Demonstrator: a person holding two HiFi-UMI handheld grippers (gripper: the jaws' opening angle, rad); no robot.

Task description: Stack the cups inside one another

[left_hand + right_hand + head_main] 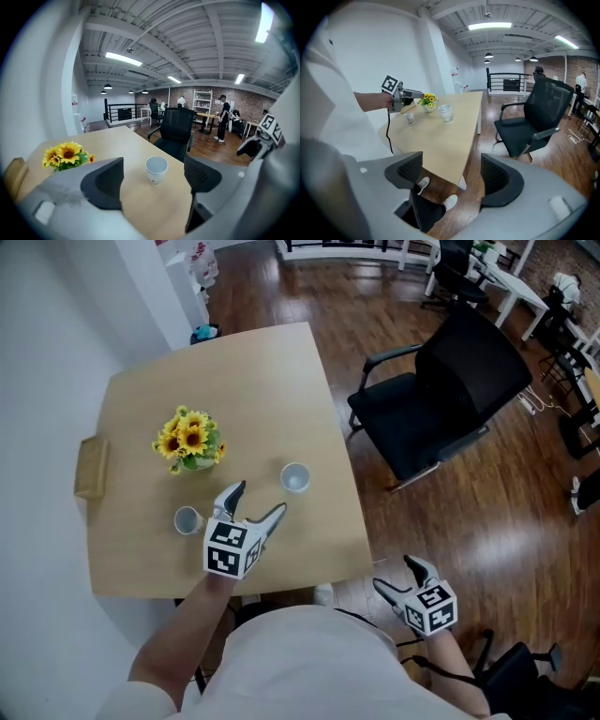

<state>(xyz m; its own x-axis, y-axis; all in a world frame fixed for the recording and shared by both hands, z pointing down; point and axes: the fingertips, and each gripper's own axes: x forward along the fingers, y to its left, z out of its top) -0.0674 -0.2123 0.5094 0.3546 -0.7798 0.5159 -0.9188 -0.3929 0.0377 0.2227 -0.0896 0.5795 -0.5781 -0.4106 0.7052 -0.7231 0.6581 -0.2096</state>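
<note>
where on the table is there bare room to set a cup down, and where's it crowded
The far half of the table, beyond the sunflowers, is bare. So is the strip between the right cup and the table edge facing the chair. Crowded: the near-left part, where the sunflowers, the left cup and the open left gripper sit close.

bright all over | lit by long ceiling lights (123, 58) | shiny glare on wood floor (525, 521) | soft faint shadows on counter (262, 390) | gripper views bent round, black corners | fuzzy low down, left gripper view
</note>
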